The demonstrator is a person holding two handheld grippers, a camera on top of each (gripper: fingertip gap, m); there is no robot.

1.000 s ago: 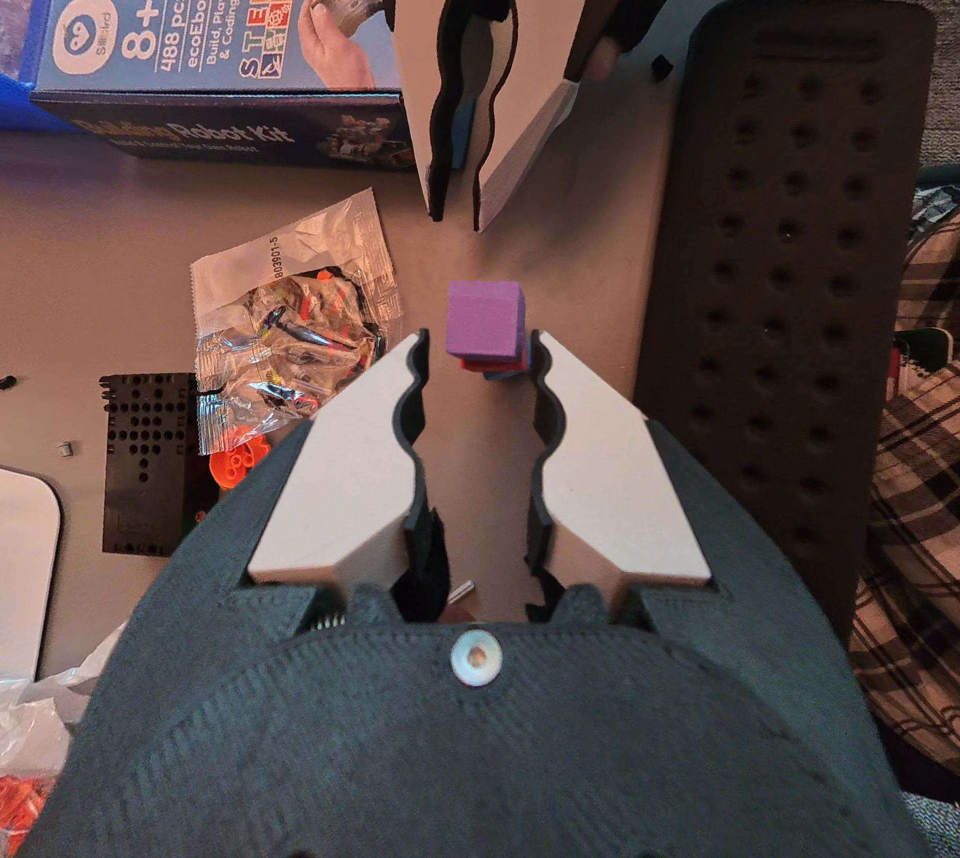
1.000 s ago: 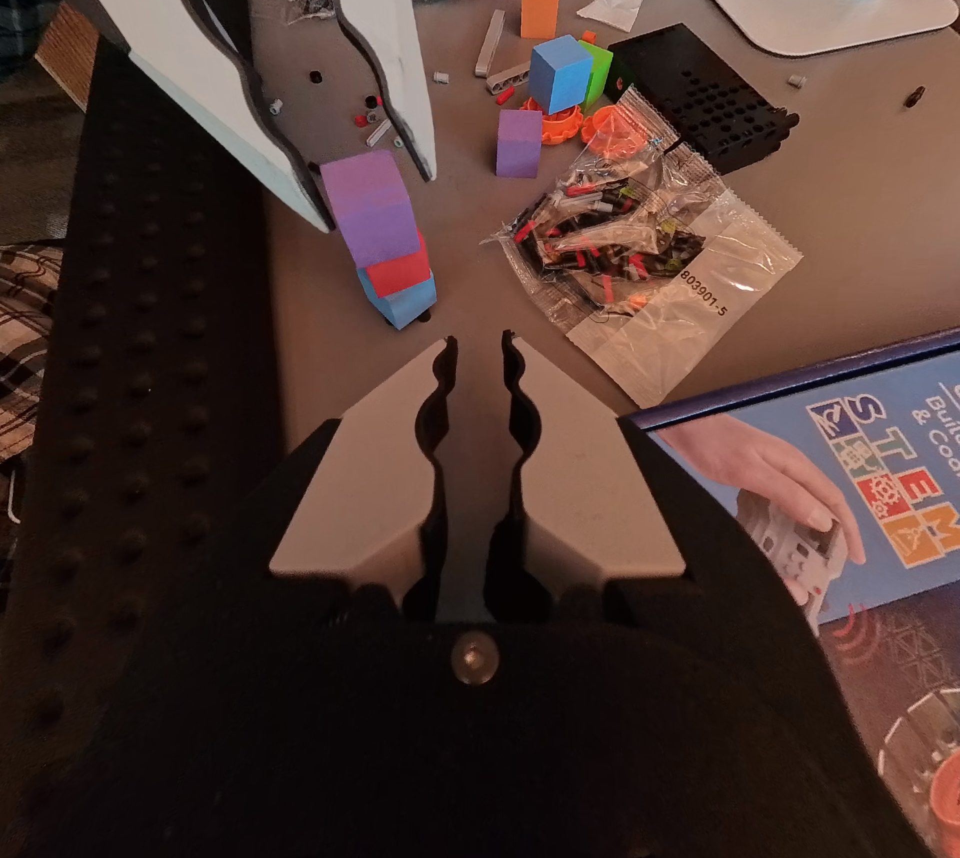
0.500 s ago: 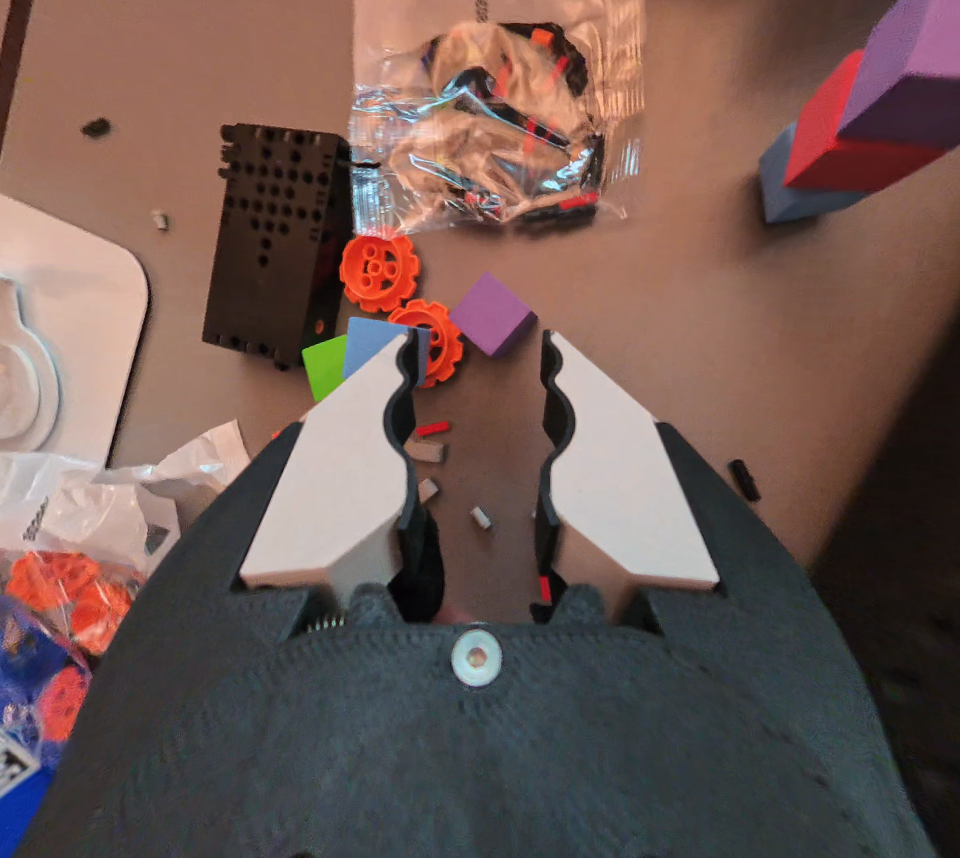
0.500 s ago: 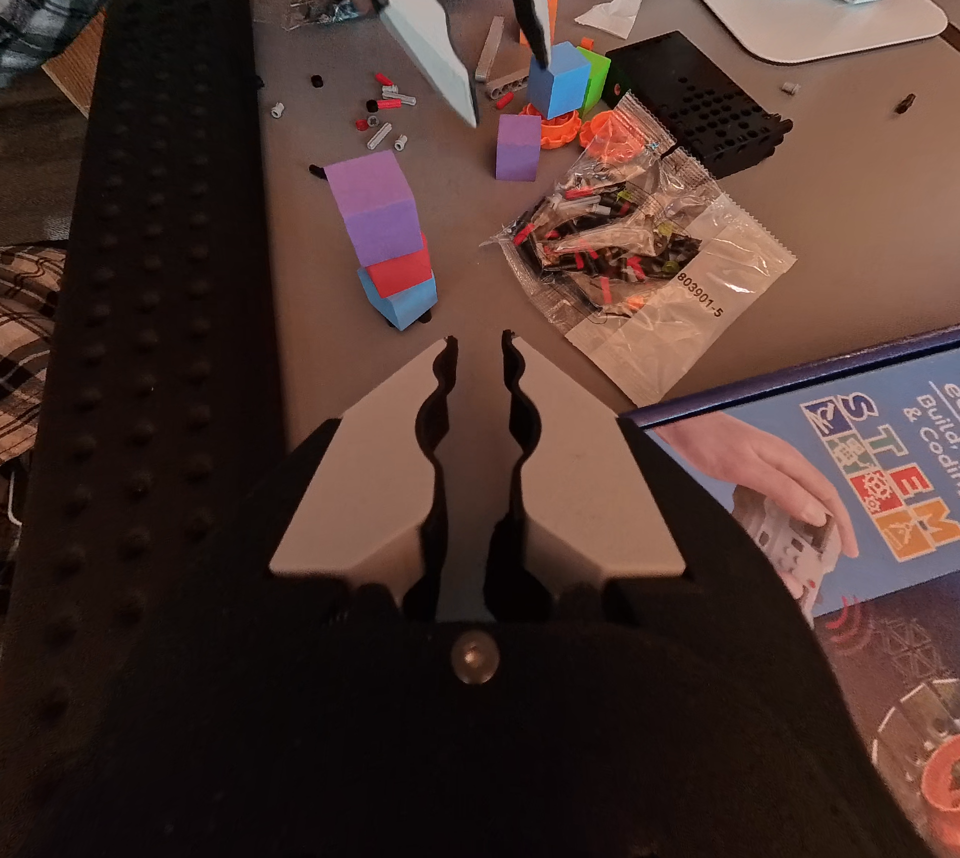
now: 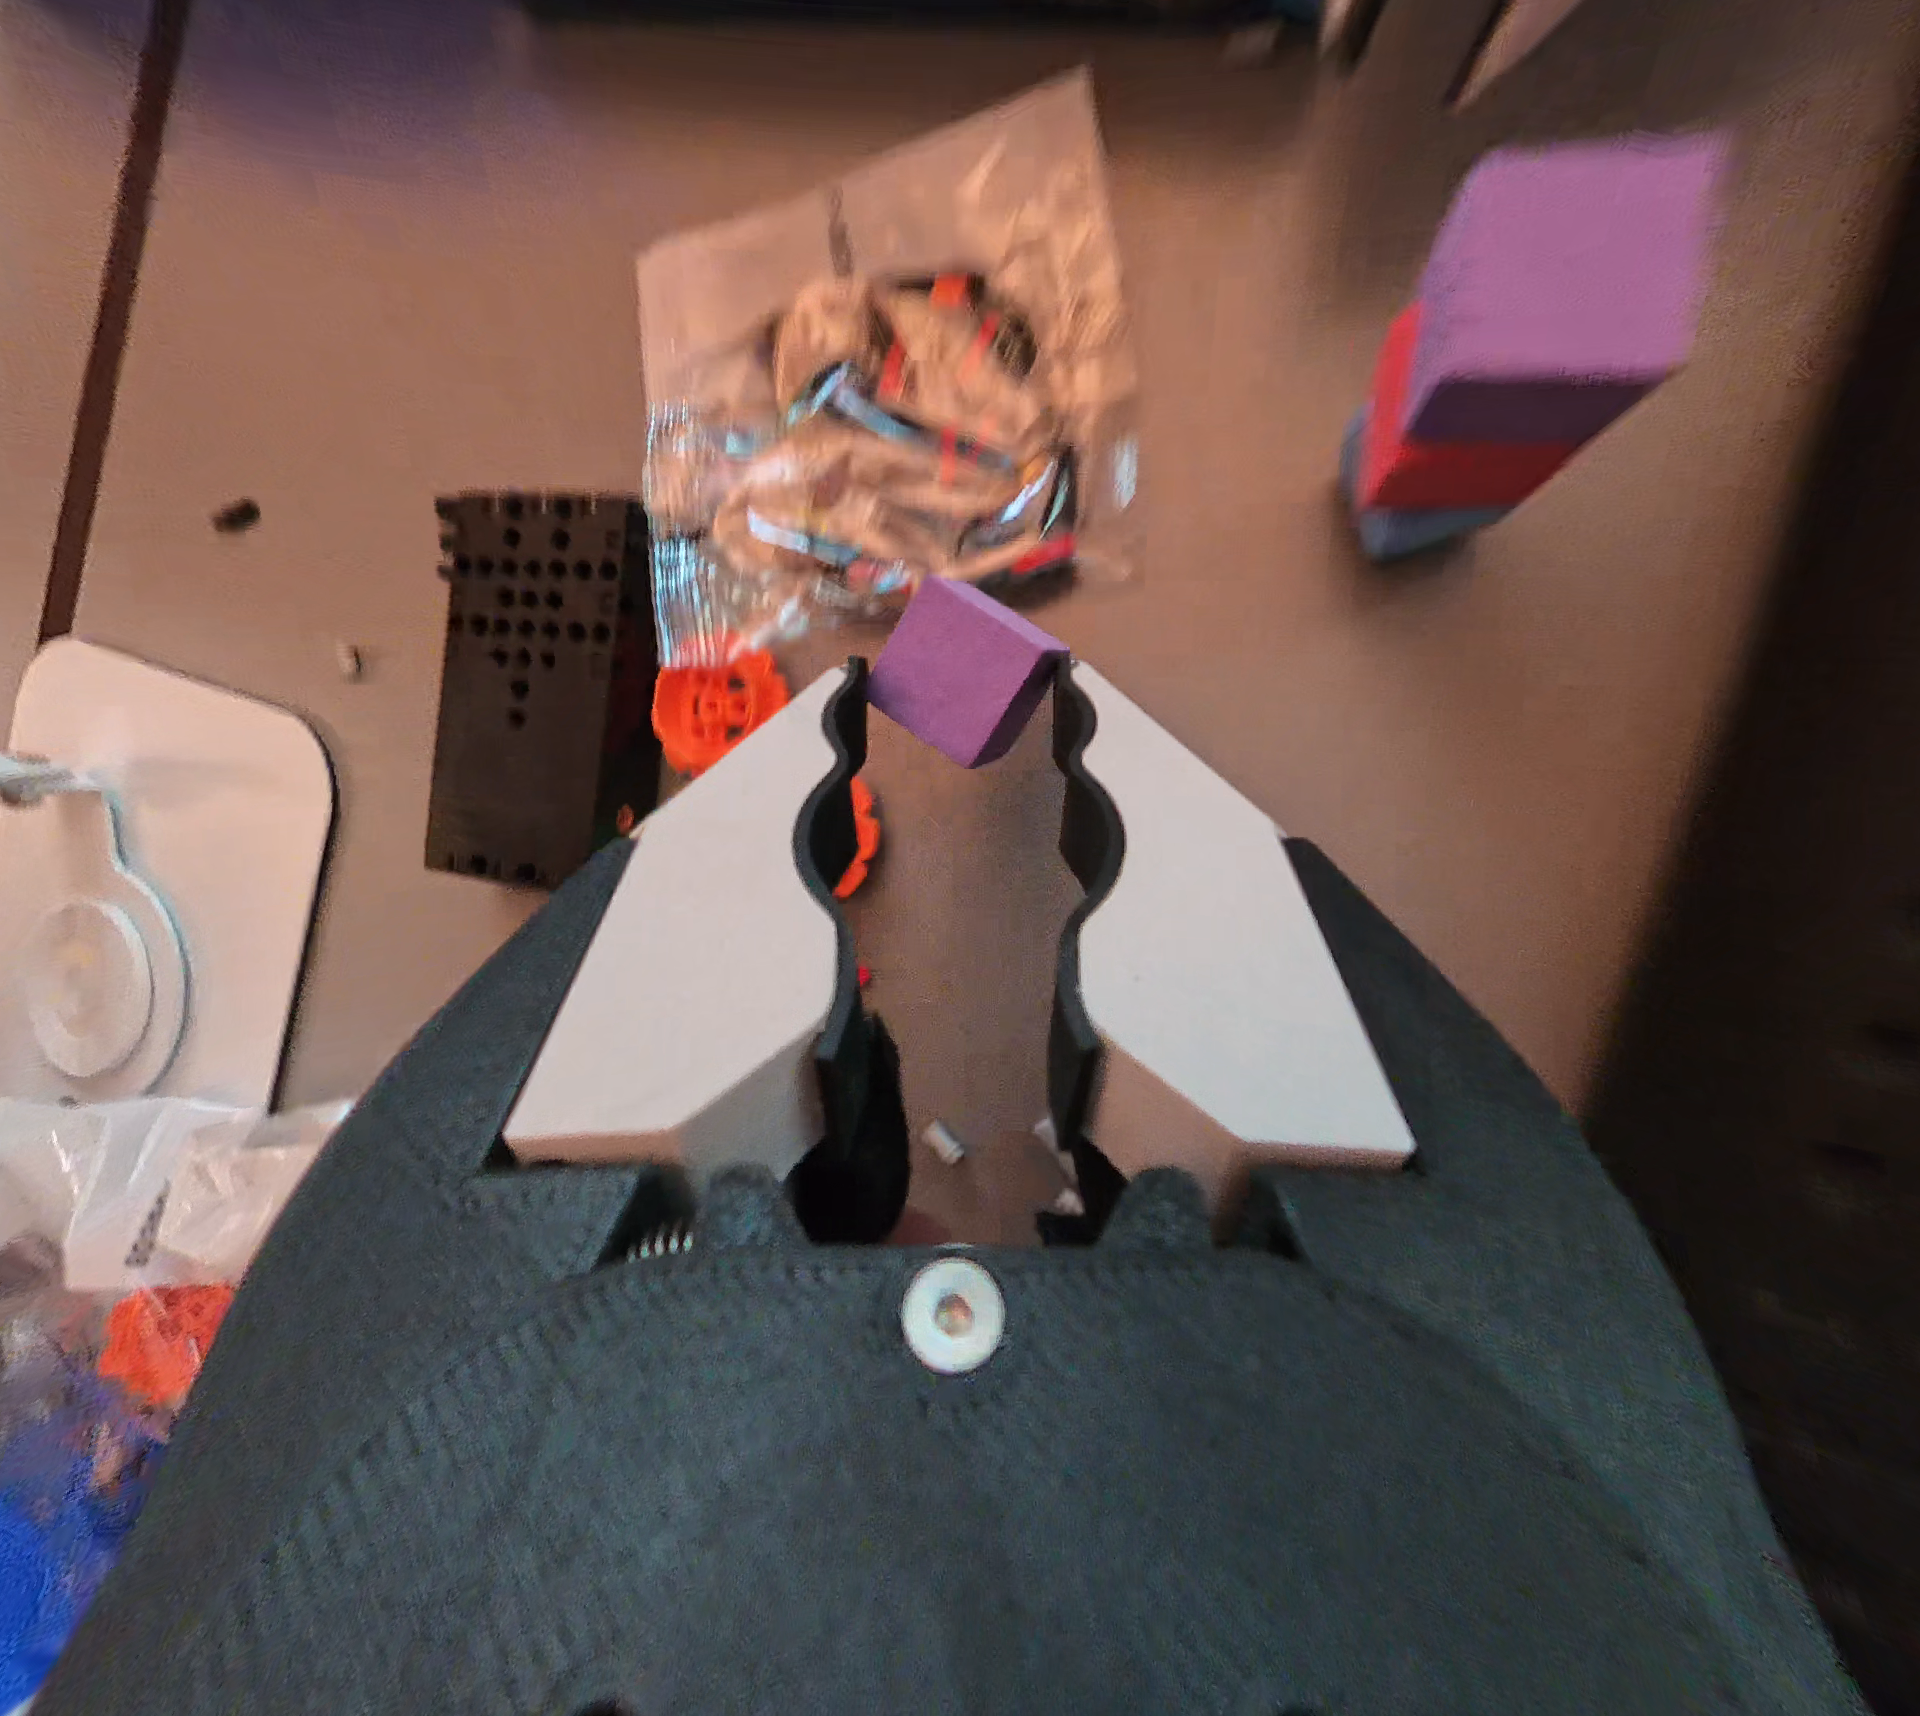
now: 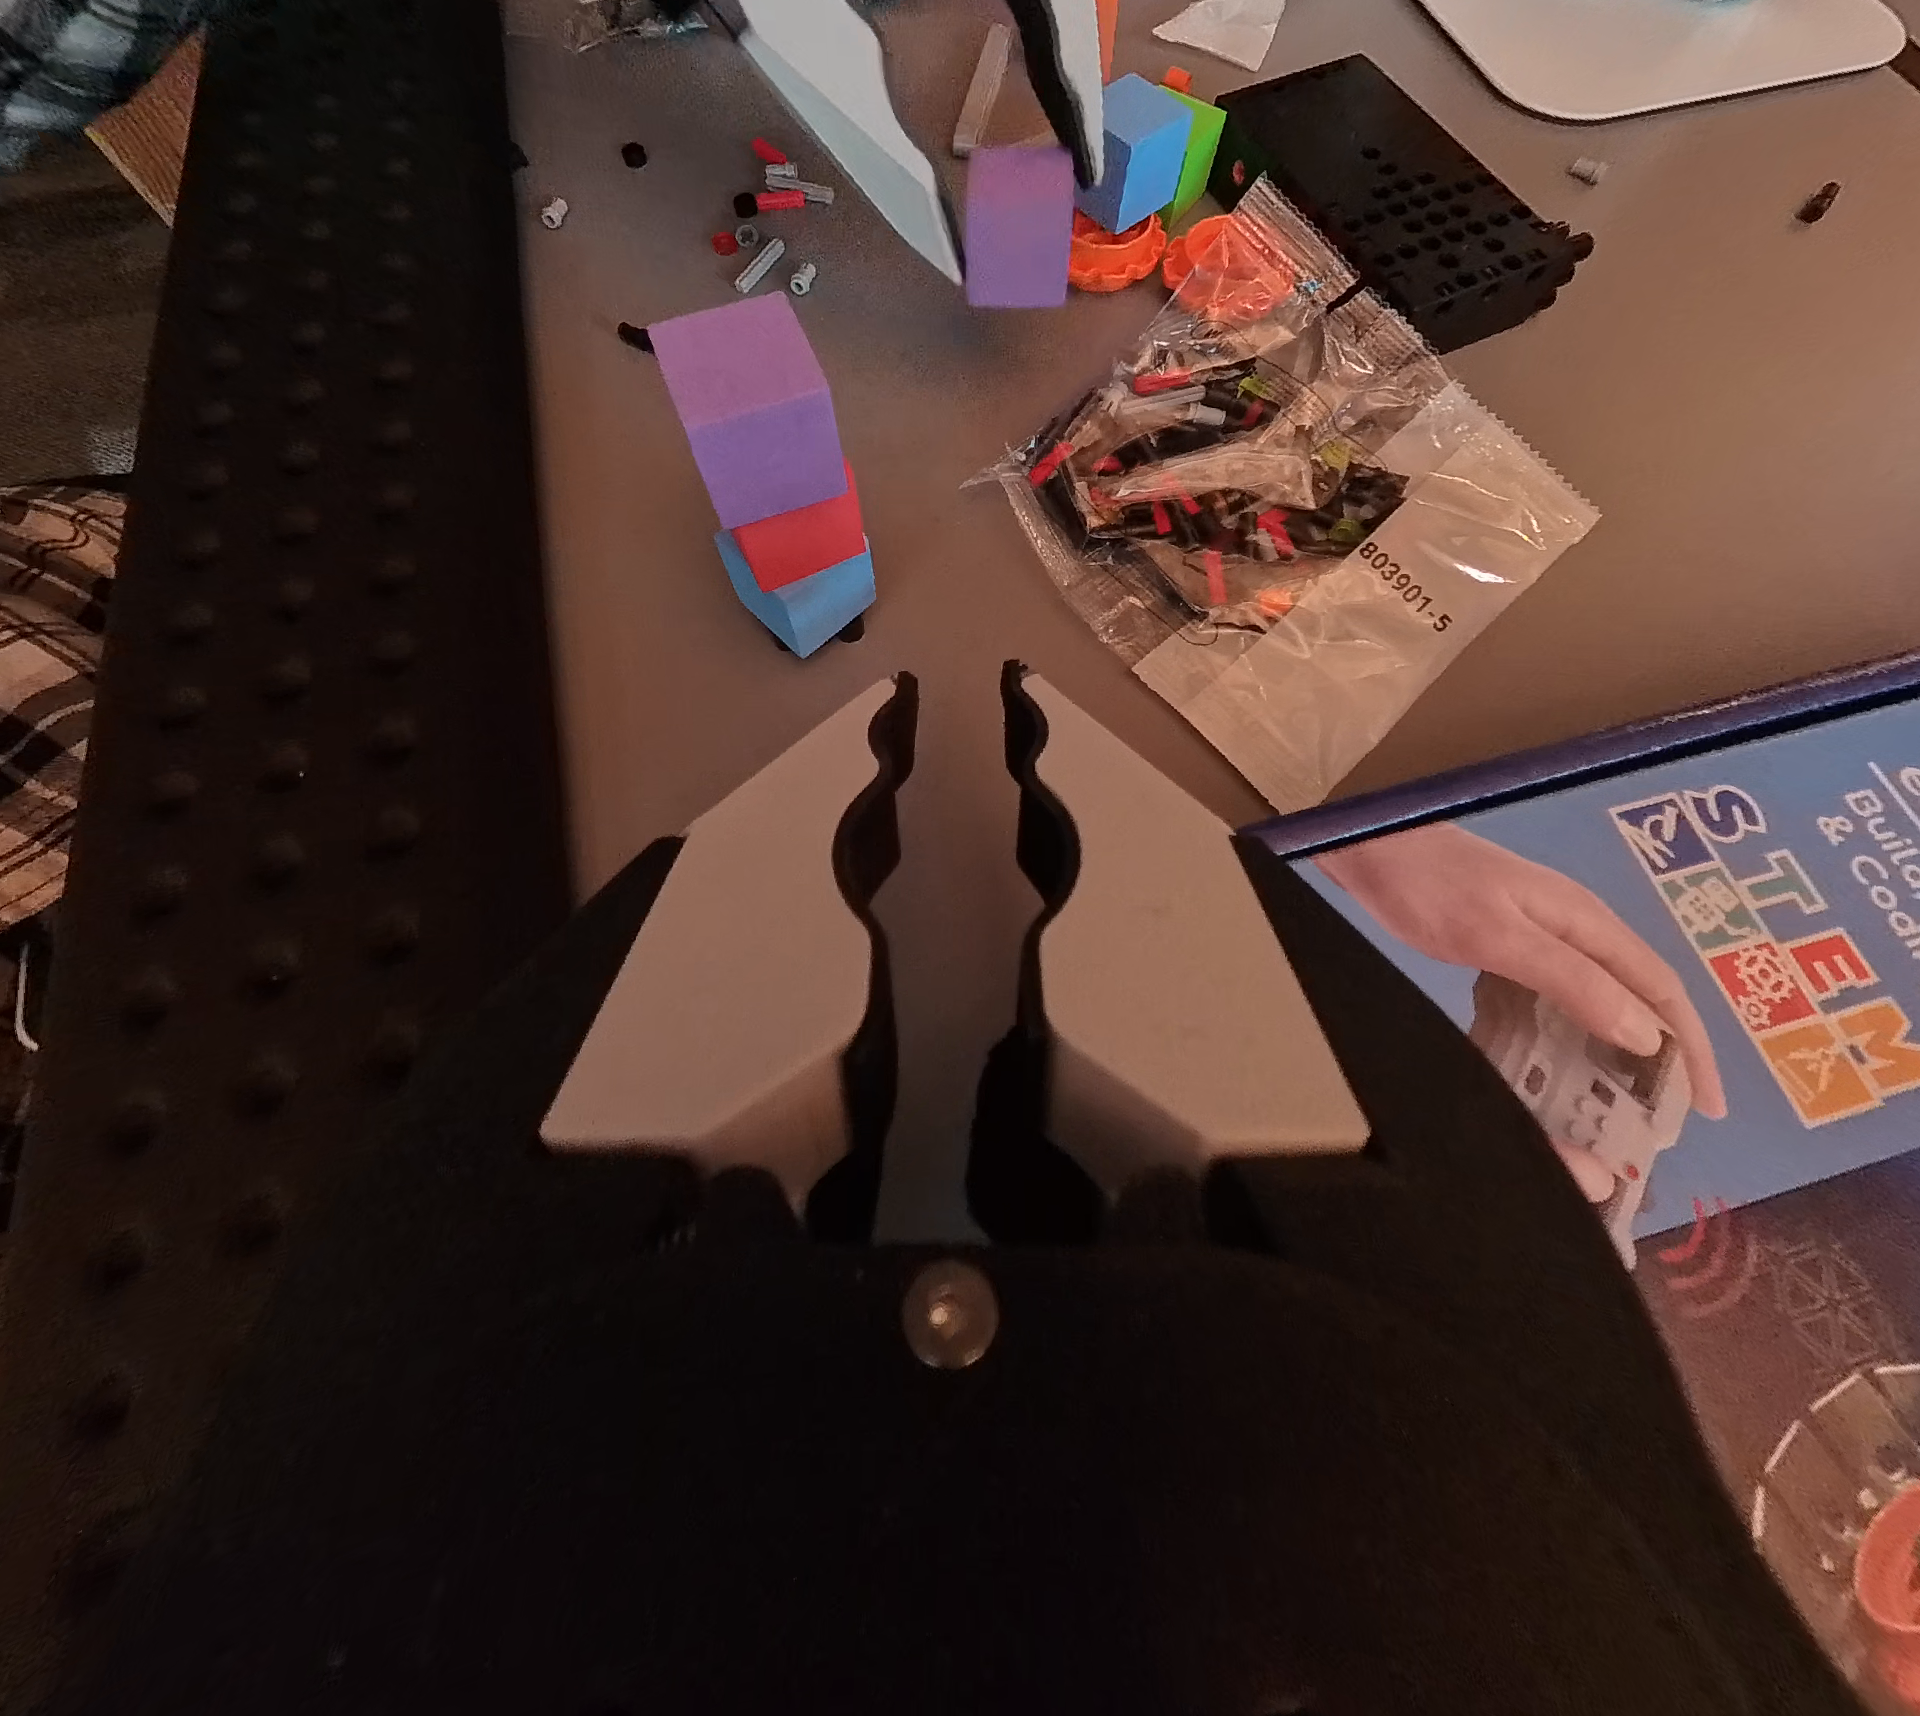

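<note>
Left wrist view: matte purple foam cube (image 5: 966, 685) apparently between wavy-edged jaws.

The left gripper (image 5: 961, 690) is seen with its two white fingers (image 5: 717, 918) closed at the tips on a small purple block (image 5: 961, 687), which is held tilted and, in the right wrist view, appears lifted just clear of the table. The same gripper is seen in the right wrist view reaching down from above, beyond the stacked block tower (image 6: 769, 461). The right gripper (image 6: 958, 679) is held on the near side of that tower, close to it but apart, with nothing between its fingertips and only a narrow gap left between them.
</note>
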